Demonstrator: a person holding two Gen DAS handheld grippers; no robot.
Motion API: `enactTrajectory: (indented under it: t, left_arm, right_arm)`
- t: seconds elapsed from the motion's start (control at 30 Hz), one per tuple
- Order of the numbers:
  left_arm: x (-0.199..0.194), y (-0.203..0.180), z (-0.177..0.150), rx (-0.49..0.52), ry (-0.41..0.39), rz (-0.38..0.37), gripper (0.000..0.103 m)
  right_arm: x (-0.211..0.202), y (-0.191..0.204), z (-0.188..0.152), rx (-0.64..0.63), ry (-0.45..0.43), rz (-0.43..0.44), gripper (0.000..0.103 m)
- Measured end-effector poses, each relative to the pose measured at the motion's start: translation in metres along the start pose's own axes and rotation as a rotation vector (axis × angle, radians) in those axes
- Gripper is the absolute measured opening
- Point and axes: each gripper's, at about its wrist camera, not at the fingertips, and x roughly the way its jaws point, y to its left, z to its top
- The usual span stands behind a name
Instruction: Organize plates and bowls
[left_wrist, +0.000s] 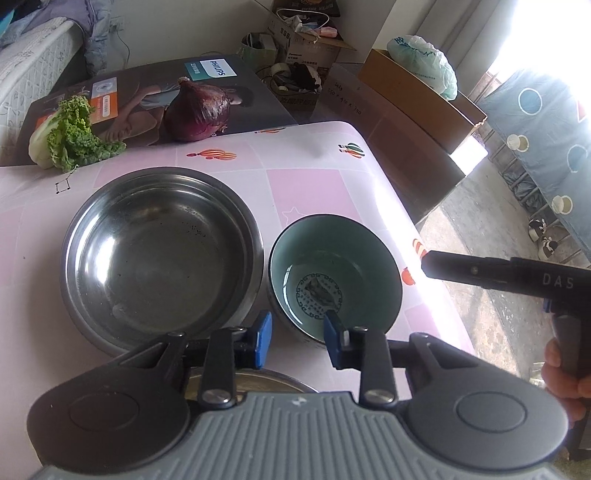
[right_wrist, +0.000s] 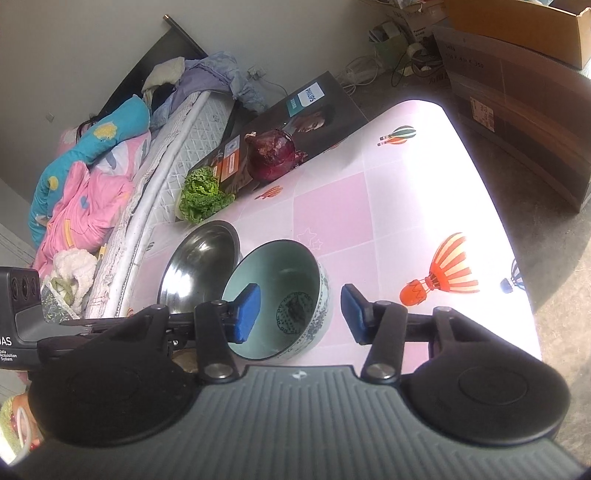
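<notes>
Here, both grippers (left_wrist: 297, 334) (right_wrist: 301, 314) astride the ceramic bowl's (left_wrist: 354, 258) rim

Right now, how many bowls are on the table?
2. A steel bowl sits toward the vegetables; a ceramic bowl with a pale green inside stands right beside it, on the side nearer the table's open edge. A metal rim under the left gripper may be another dish.
</notes>
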Motion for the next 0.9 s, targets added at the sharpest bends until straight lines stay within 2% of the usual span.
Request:
enactTrajectory:
  t: [0.17,0.4,0.5,0.6,0.9]
  left_arm:
    - [0.010,-0.001,0.004,-0.009,0.022,0.002,0.021]
    - [0.020,0.004,0.010,-0.050,0.036,0.012,0.020]
    - [0.023,0.007,0.011,-0.073,0.037,0.002,0.020]
    - [0.024,0.013,0.012,-0.098,0.027,-0.030,0.020]
    - [0.031,0.007,0.011,-0.071,0.031,-0.130,0.021]
  right_arm:
    - [0.032,-0.011,0.010,0.041,0.036,0.014,0.028]
    - [0.061,-0.017,0.014,0.036,0.074,0.025,0.021]
    - [0.069,-0.019,0.014,0.043,0.088,0.019,0.013]
    - [0.069,-0.025,0.012,0.062,0.090,0.036,0.012]
    - [0.048,-0.040,0.001,0.066,0.092,0.011,0.013]
